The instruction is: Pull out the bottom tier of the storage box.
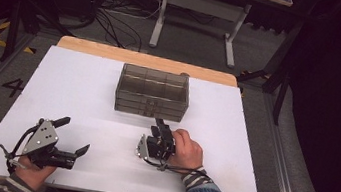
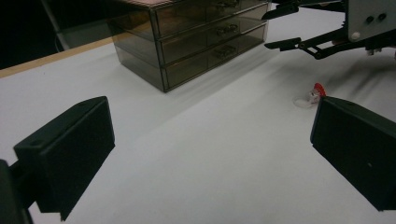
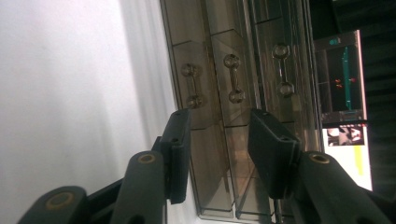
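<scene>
Right gripper [image 1: 158, 124], rolled on its side in the person's right hand [image 1: 186, 149], points at the front of the smoky translucent drawer unit [image 1: 153, 92] that sits toward the far middle of the white table [image 1: 73, 87]. Its jaws are partly spread with nothing between them, and they line up with the stacked drawer fronts and their small dumbbell-shaped handles [image 3: 233, 79]. In the right gripper view the tips look close to the drawer face but short of any handle, though the sideways angle makes it hard to say which of the three drawers is the target. My judgement is that the step in hand is the approach to a drawer pull, before any grasp. The next move calls for easing forward until one handle sits squarely between the pads, then closing on it and pulling straight out, so that the light unit does not slide along the table. Left gripper [image 1: 69, 135] rests low near the table's near edge, jaws wide apart and empty, well clear of the unit. A small clear piece with a red cap [image 2: 312, 94] lies on the table between the two grippers.
</scene>
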The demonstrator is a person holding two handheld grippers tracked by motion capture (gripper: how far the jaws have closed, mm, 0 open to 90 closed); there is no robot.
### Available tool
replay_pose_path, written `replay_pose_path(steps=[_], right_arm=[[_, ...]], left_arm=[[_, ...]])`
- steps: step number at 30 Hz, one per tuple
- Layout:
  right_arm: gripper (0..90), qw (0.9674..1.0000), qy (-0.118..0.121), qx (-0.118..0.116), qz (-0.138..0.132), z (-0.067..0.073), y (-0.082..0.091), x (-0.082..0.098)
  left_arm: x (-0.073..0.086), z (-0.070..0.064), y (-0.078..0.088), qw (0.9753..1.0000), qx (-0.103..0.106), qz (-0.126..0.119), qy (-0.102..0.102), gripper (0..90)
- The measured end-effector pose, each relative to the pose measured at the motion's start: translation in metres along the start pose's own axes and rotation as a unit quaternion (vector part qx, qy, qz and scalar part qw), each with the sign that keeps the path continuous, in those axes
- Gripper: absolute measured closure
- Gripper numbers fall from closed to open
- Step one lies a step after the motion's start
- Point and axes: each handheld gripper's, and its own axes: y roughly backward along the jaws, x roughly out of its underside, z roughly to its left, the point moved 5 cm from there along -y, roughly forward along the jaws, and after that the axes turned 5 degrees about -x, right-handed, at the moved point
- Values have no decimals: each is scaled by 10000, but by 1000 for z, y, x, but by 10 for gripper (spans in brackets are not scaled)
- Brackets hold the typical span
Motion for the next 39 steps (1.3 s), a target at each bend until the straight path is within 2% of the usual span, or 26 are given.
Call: replay_pose_path(steps=[6, 8, 17, 20, 22, 23, 27, 28, 32, 33, 34, 37, 39], right_arm=[[636, 9998, 99, 139, 136, 3, -8, 1], [642, 9995, 198, 177, 167, 4, -11, 1], [669, 9983, 390, 272, 348, 10, -21, -1], [678, 9979, 452, 262, 375, 10, -22, -1], [680, 9981, 380, 268, 399, 11, -23, -1], [682, 9979, 453, 274, 380, 10, -24, -1], [691, 9977, 496, 208, 418, 10, -26, -2], [693, 9980, 418, 182, 448, 11, -27, -2], [703, 9976, 460, 158, 500, 11, -31, -4], [705, 9973, 543, 172, 467, 9, -33, -5], [709, 9974, 465, 148, 526, 10, -33, -5], [712, 9972, 528, 156, 503, 8, -37, -7], [717, 9971, 464, 116, 584, 11, -37, -7]], left_arm=[[0, 1, 0, 10000, -7, -2, -40, 5], [0, 0, 0, 10000, -6, -3, -38, 5], [0, 0, -1, 10000, 15, 21, -9, 5], [0, 0, -1, 10000, 13, 13, -16, 5], [0, 0, -1, 10000, 19, 23, -11, 5], [0, 0, -1, 10000, 20, 24, -11, 5], [0, 0, -1, 10000, 24, 32, -12, 5], [0, 0, -1, 10000, 18, 23, -21, 5], [0, 0, -1, 10000, 31, 36, -14, 5], [0, 0, -1, 10000, 33, 37, -13, 5], [0, 0, -1, 10000, 33, 41, -15, 4], [0, 0, -1, 10000, 29, 23, -20, 5], [0, 0, -1, 10000, 32, 22, -19, 5]])
